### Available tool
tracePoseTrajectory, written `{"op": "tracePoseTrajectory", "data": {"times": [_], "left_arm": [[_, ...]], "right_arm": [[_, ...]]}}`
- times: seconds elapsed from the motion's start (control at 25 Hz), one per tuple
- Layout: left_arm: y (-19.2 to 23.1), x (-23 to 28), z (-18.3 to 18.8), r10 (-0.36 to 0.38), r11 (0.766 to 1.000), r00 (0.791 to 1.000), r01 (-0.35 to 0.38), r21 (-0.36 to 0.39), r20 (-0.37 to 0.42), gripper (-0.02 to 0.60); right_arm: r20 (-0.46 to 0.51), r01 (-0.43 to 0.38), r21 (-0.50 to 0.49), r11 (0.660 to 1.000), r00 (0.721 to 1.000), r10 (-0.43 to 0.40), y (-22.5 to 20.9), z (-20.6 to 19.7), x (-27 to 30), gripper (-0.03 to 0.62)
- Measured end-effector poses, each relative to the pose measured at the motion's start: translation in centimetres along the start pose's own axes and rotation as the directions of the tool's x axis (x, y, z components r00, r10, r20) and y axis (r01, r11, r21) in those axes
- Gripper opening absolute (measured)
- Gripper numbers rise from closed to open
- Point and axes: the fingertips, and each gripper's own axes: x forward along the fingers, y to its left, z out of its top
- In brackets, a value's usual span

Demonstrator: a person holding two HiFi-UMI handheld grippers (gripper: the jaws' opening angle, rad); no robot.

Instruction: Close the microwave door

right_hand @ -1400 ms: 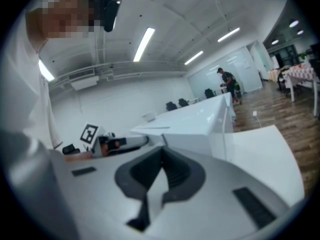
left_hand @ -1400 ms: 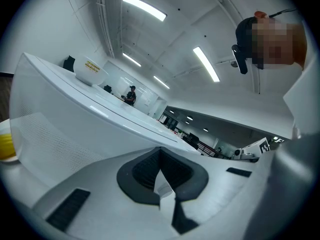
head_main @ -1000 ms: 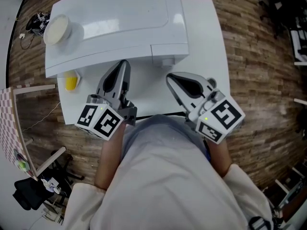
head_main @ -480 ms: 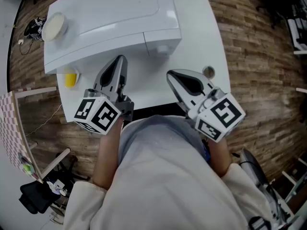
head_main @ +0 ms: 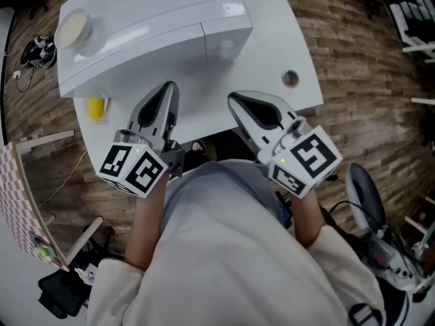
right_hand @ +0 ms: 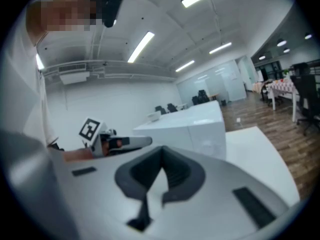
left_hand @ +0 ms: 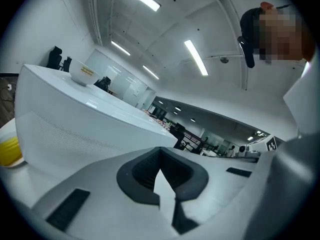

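A white microwave (head_main: pixel 149 26) stands on a white table (head_main: pixel 285 39); its door looks flush with the front. In the head view my left gripper (head_main: pixel 169 87) and right gripper (head_main: pixel 234 99) hover side by side over the table's near edge, a little short of the microwave's front. Both have their jaws pressed together with nothing between them. The left gripper view has the left gripper (left_hand: pixel 160 151) below the microwave (left_hand: pixel 75 129), seen from low down. The right gripper view shows the right gripper (right_hand: pixel 161 150), the microwave (right_hand: pixel 200 129) and the left gripper (right_hand: pixel 120 143).
A pale bowl (head_main: pixel 72 28) sits on the microwave's top. A yellow item (head_main: pixel 96 107) lies at the table's left edge. The table has a round cable hole (head_main: pixel 290 79) at the right. An office chair (head_main: pixel 367 195) stands at the right, a wooden frame (head_main: pixel 27 182) at the left.
The view has pulled back: the microwave sits higher in the frame and farther from both gripper tips. The cable hole and the chair have come into view. Both grippers stay shut.
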Motion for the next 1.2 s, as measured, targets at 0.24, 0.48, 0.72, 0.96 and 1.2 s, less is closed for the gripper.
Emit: {"op": "tracePoseTrajectory", "data": {"times": [0.24,0.48,0.72,0.96,1.2], "left_arm": [[-0.7,-2.9,-0.5,-0.083,0.996,0.996,0.082,-0.047,-0.018,0.015],[-0.7,-6.0,-1.2,-0.12,0.991,0.993,0.119,-0.061,-0.022,0.015],[-1.6,-8.7,-2.0,-0.154,0.987,0.988,0.153,-0.057,-0.018,0.015],[-2.6,-10.6,-2.6,-0.188,0.981,0.982,0.187,-0.056,-0.018,0.016],[-1.8,-11.5,-2.7,-0.179,0.982,0.984,0.178,-0.068,-0.009,0.015]], "right_arm": [[-0.042,0.044,-0.033,0.998,0.998,-0.045,3.6,-1.6,-0.5,0.02],[-0.025,0.071,-0.026,0.997,0.997,-0.072,6.6,-2.8,-0.7,0.02],[-0.031,0.093,-0.036,0.995,0.995,-0.094,9.2,-4.1,-1.9,0.02],[-0.041,0.087,-0.058,0.994,0.995,-0.09,10.9,-4.6,-2.5,0.02],[-0.036,0.08,-0.048,0.996,0.996,-0.082,11.5,-4.9,-2.3,0.021]]}}
